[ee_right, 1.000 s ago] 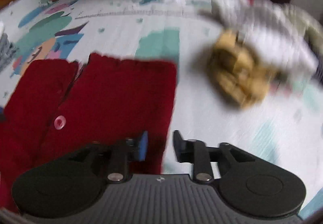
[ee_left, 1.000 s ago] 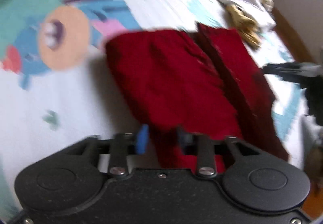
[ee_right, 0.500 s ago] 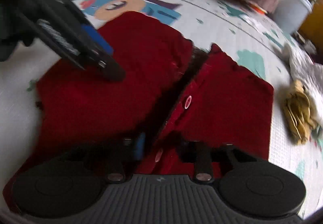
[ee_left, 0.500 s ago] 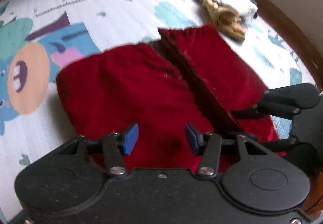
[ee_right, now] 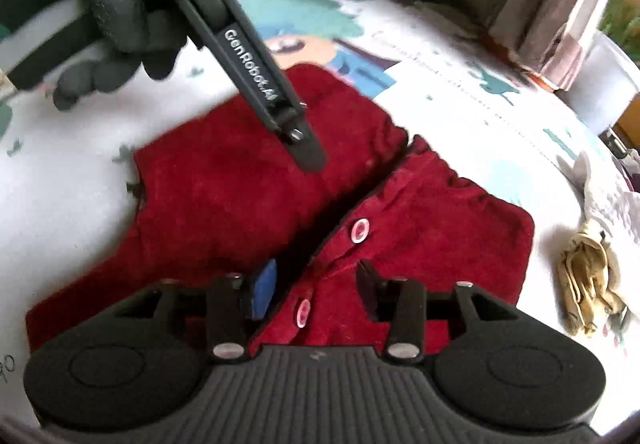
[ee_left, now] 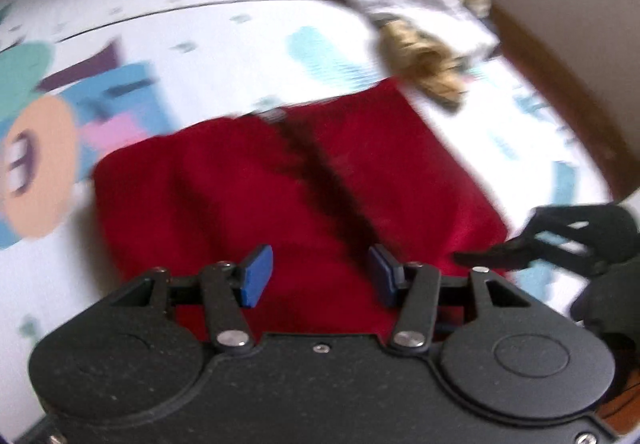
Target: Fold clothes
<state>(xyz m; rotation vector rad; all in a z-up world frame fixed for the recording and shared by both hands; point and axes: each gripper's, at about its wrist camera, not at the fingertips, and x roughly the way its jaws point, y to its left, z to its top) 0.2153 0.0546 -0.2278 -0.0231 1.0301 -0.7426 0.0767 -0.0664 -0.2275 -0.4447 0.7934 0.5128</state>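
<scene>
Red cardigan lies flat on the mat, placket up; both grippers, left and right, hover with jaws wide and empty, seemingly lining up a fold.

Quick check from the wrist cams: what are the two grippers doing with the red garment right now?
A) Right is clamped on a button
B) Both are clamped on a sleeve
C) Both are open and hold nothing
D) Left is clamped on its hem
C: the left gripper and the right gripper both show spread fingers with only the flat red garment visible in the gap.
</scene>
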